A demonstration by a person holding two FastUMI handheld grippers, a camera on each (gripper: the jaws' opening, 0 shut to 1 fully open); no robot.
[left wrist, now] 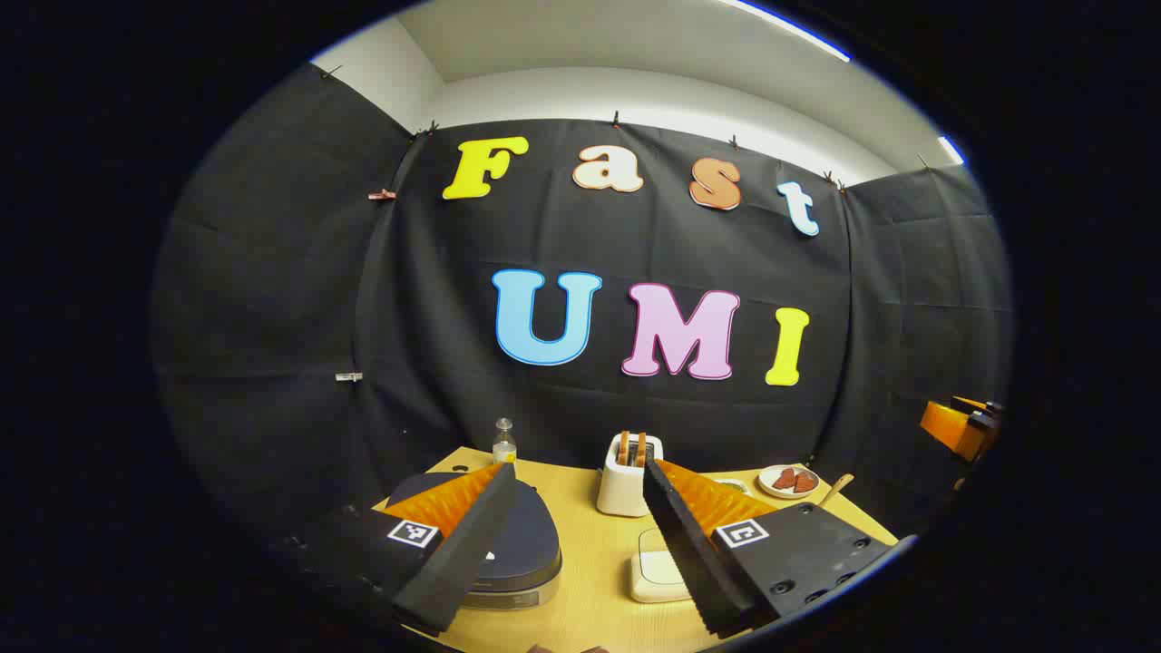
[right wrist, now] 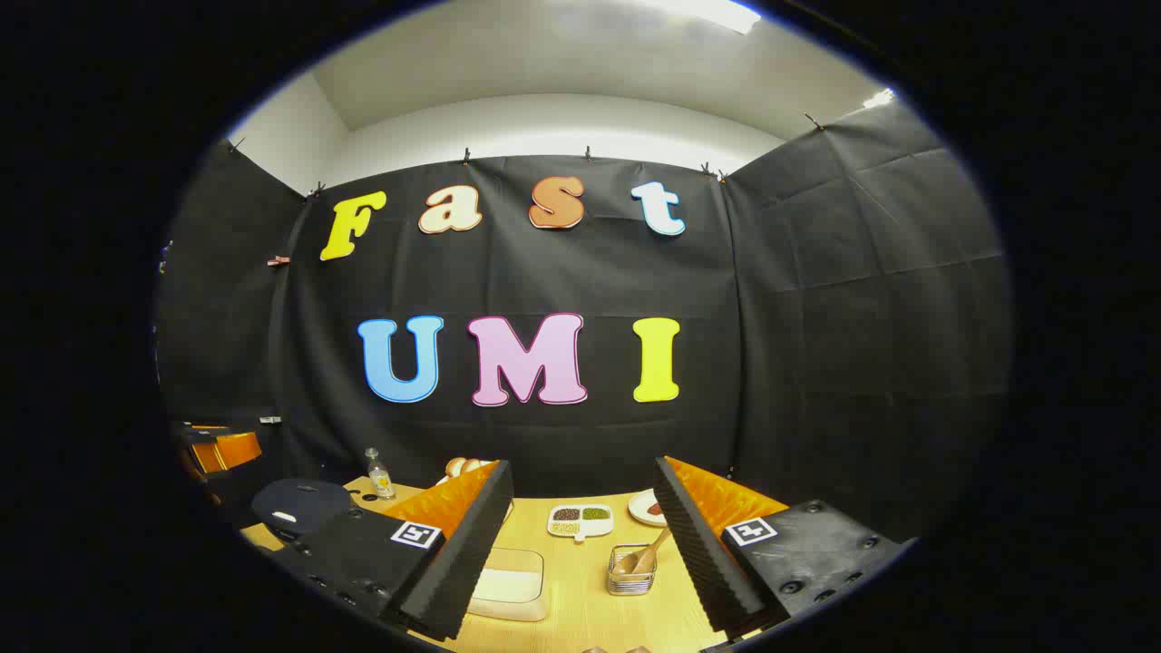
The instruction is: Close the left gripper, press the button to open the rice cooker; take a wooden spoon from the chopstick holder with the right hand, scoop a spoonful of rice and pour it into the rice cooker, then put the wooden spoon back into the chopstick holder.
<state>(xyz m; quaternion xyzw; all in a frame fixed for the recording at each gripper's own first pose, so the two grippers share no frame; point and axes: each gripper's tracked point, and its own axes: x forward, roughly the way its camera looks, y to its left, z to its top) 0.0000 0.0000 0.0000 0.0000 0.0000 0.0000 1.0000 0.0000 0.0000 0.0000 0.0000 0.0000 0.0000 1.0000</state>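
Currently both hand-held grippers hover above the desk [left wrist: 590,580] with their jaws wide apart and nothing between them, so no step of the task appears to have begun.

Taking the rice cooker [left wrist: 508,544] as the landmark: in the left gripper view it sits at the left of the desk, dark lid down and still closed, partly hidden behind the left hand-held gripper [left wrist: 580,544]. That gripper is poised just above and slightly right of the cooker, presumably because the lid button must be pressed from this side; the jaws would first need to be brought together, as the task requires.

Behind the cooker stands a small glass bottle [left wrist: 504,442]. To the cooker's right stand a white toaster [left wrist: 626,476] and, nearer the camera, a pale shallow container [left wrist: 658,567], which may hold the rice, though its contents cannot be made out.

Farther right of the cooker, in the right gripper view, a wire chopstick holder [right wrist: 632,571] carries the wooden spoon [right wrist: 648,555], handle leaning up and to the right, which leaves it free for a grasp. The right hand-held gripper [right wrist: 580,553] faces the holder, spread wide and carrying nothing, well placed to reach it. Beyond the holder lie a divided dish of grains [right wrist: 580,519] and a small plate [right wrist: 646,508].
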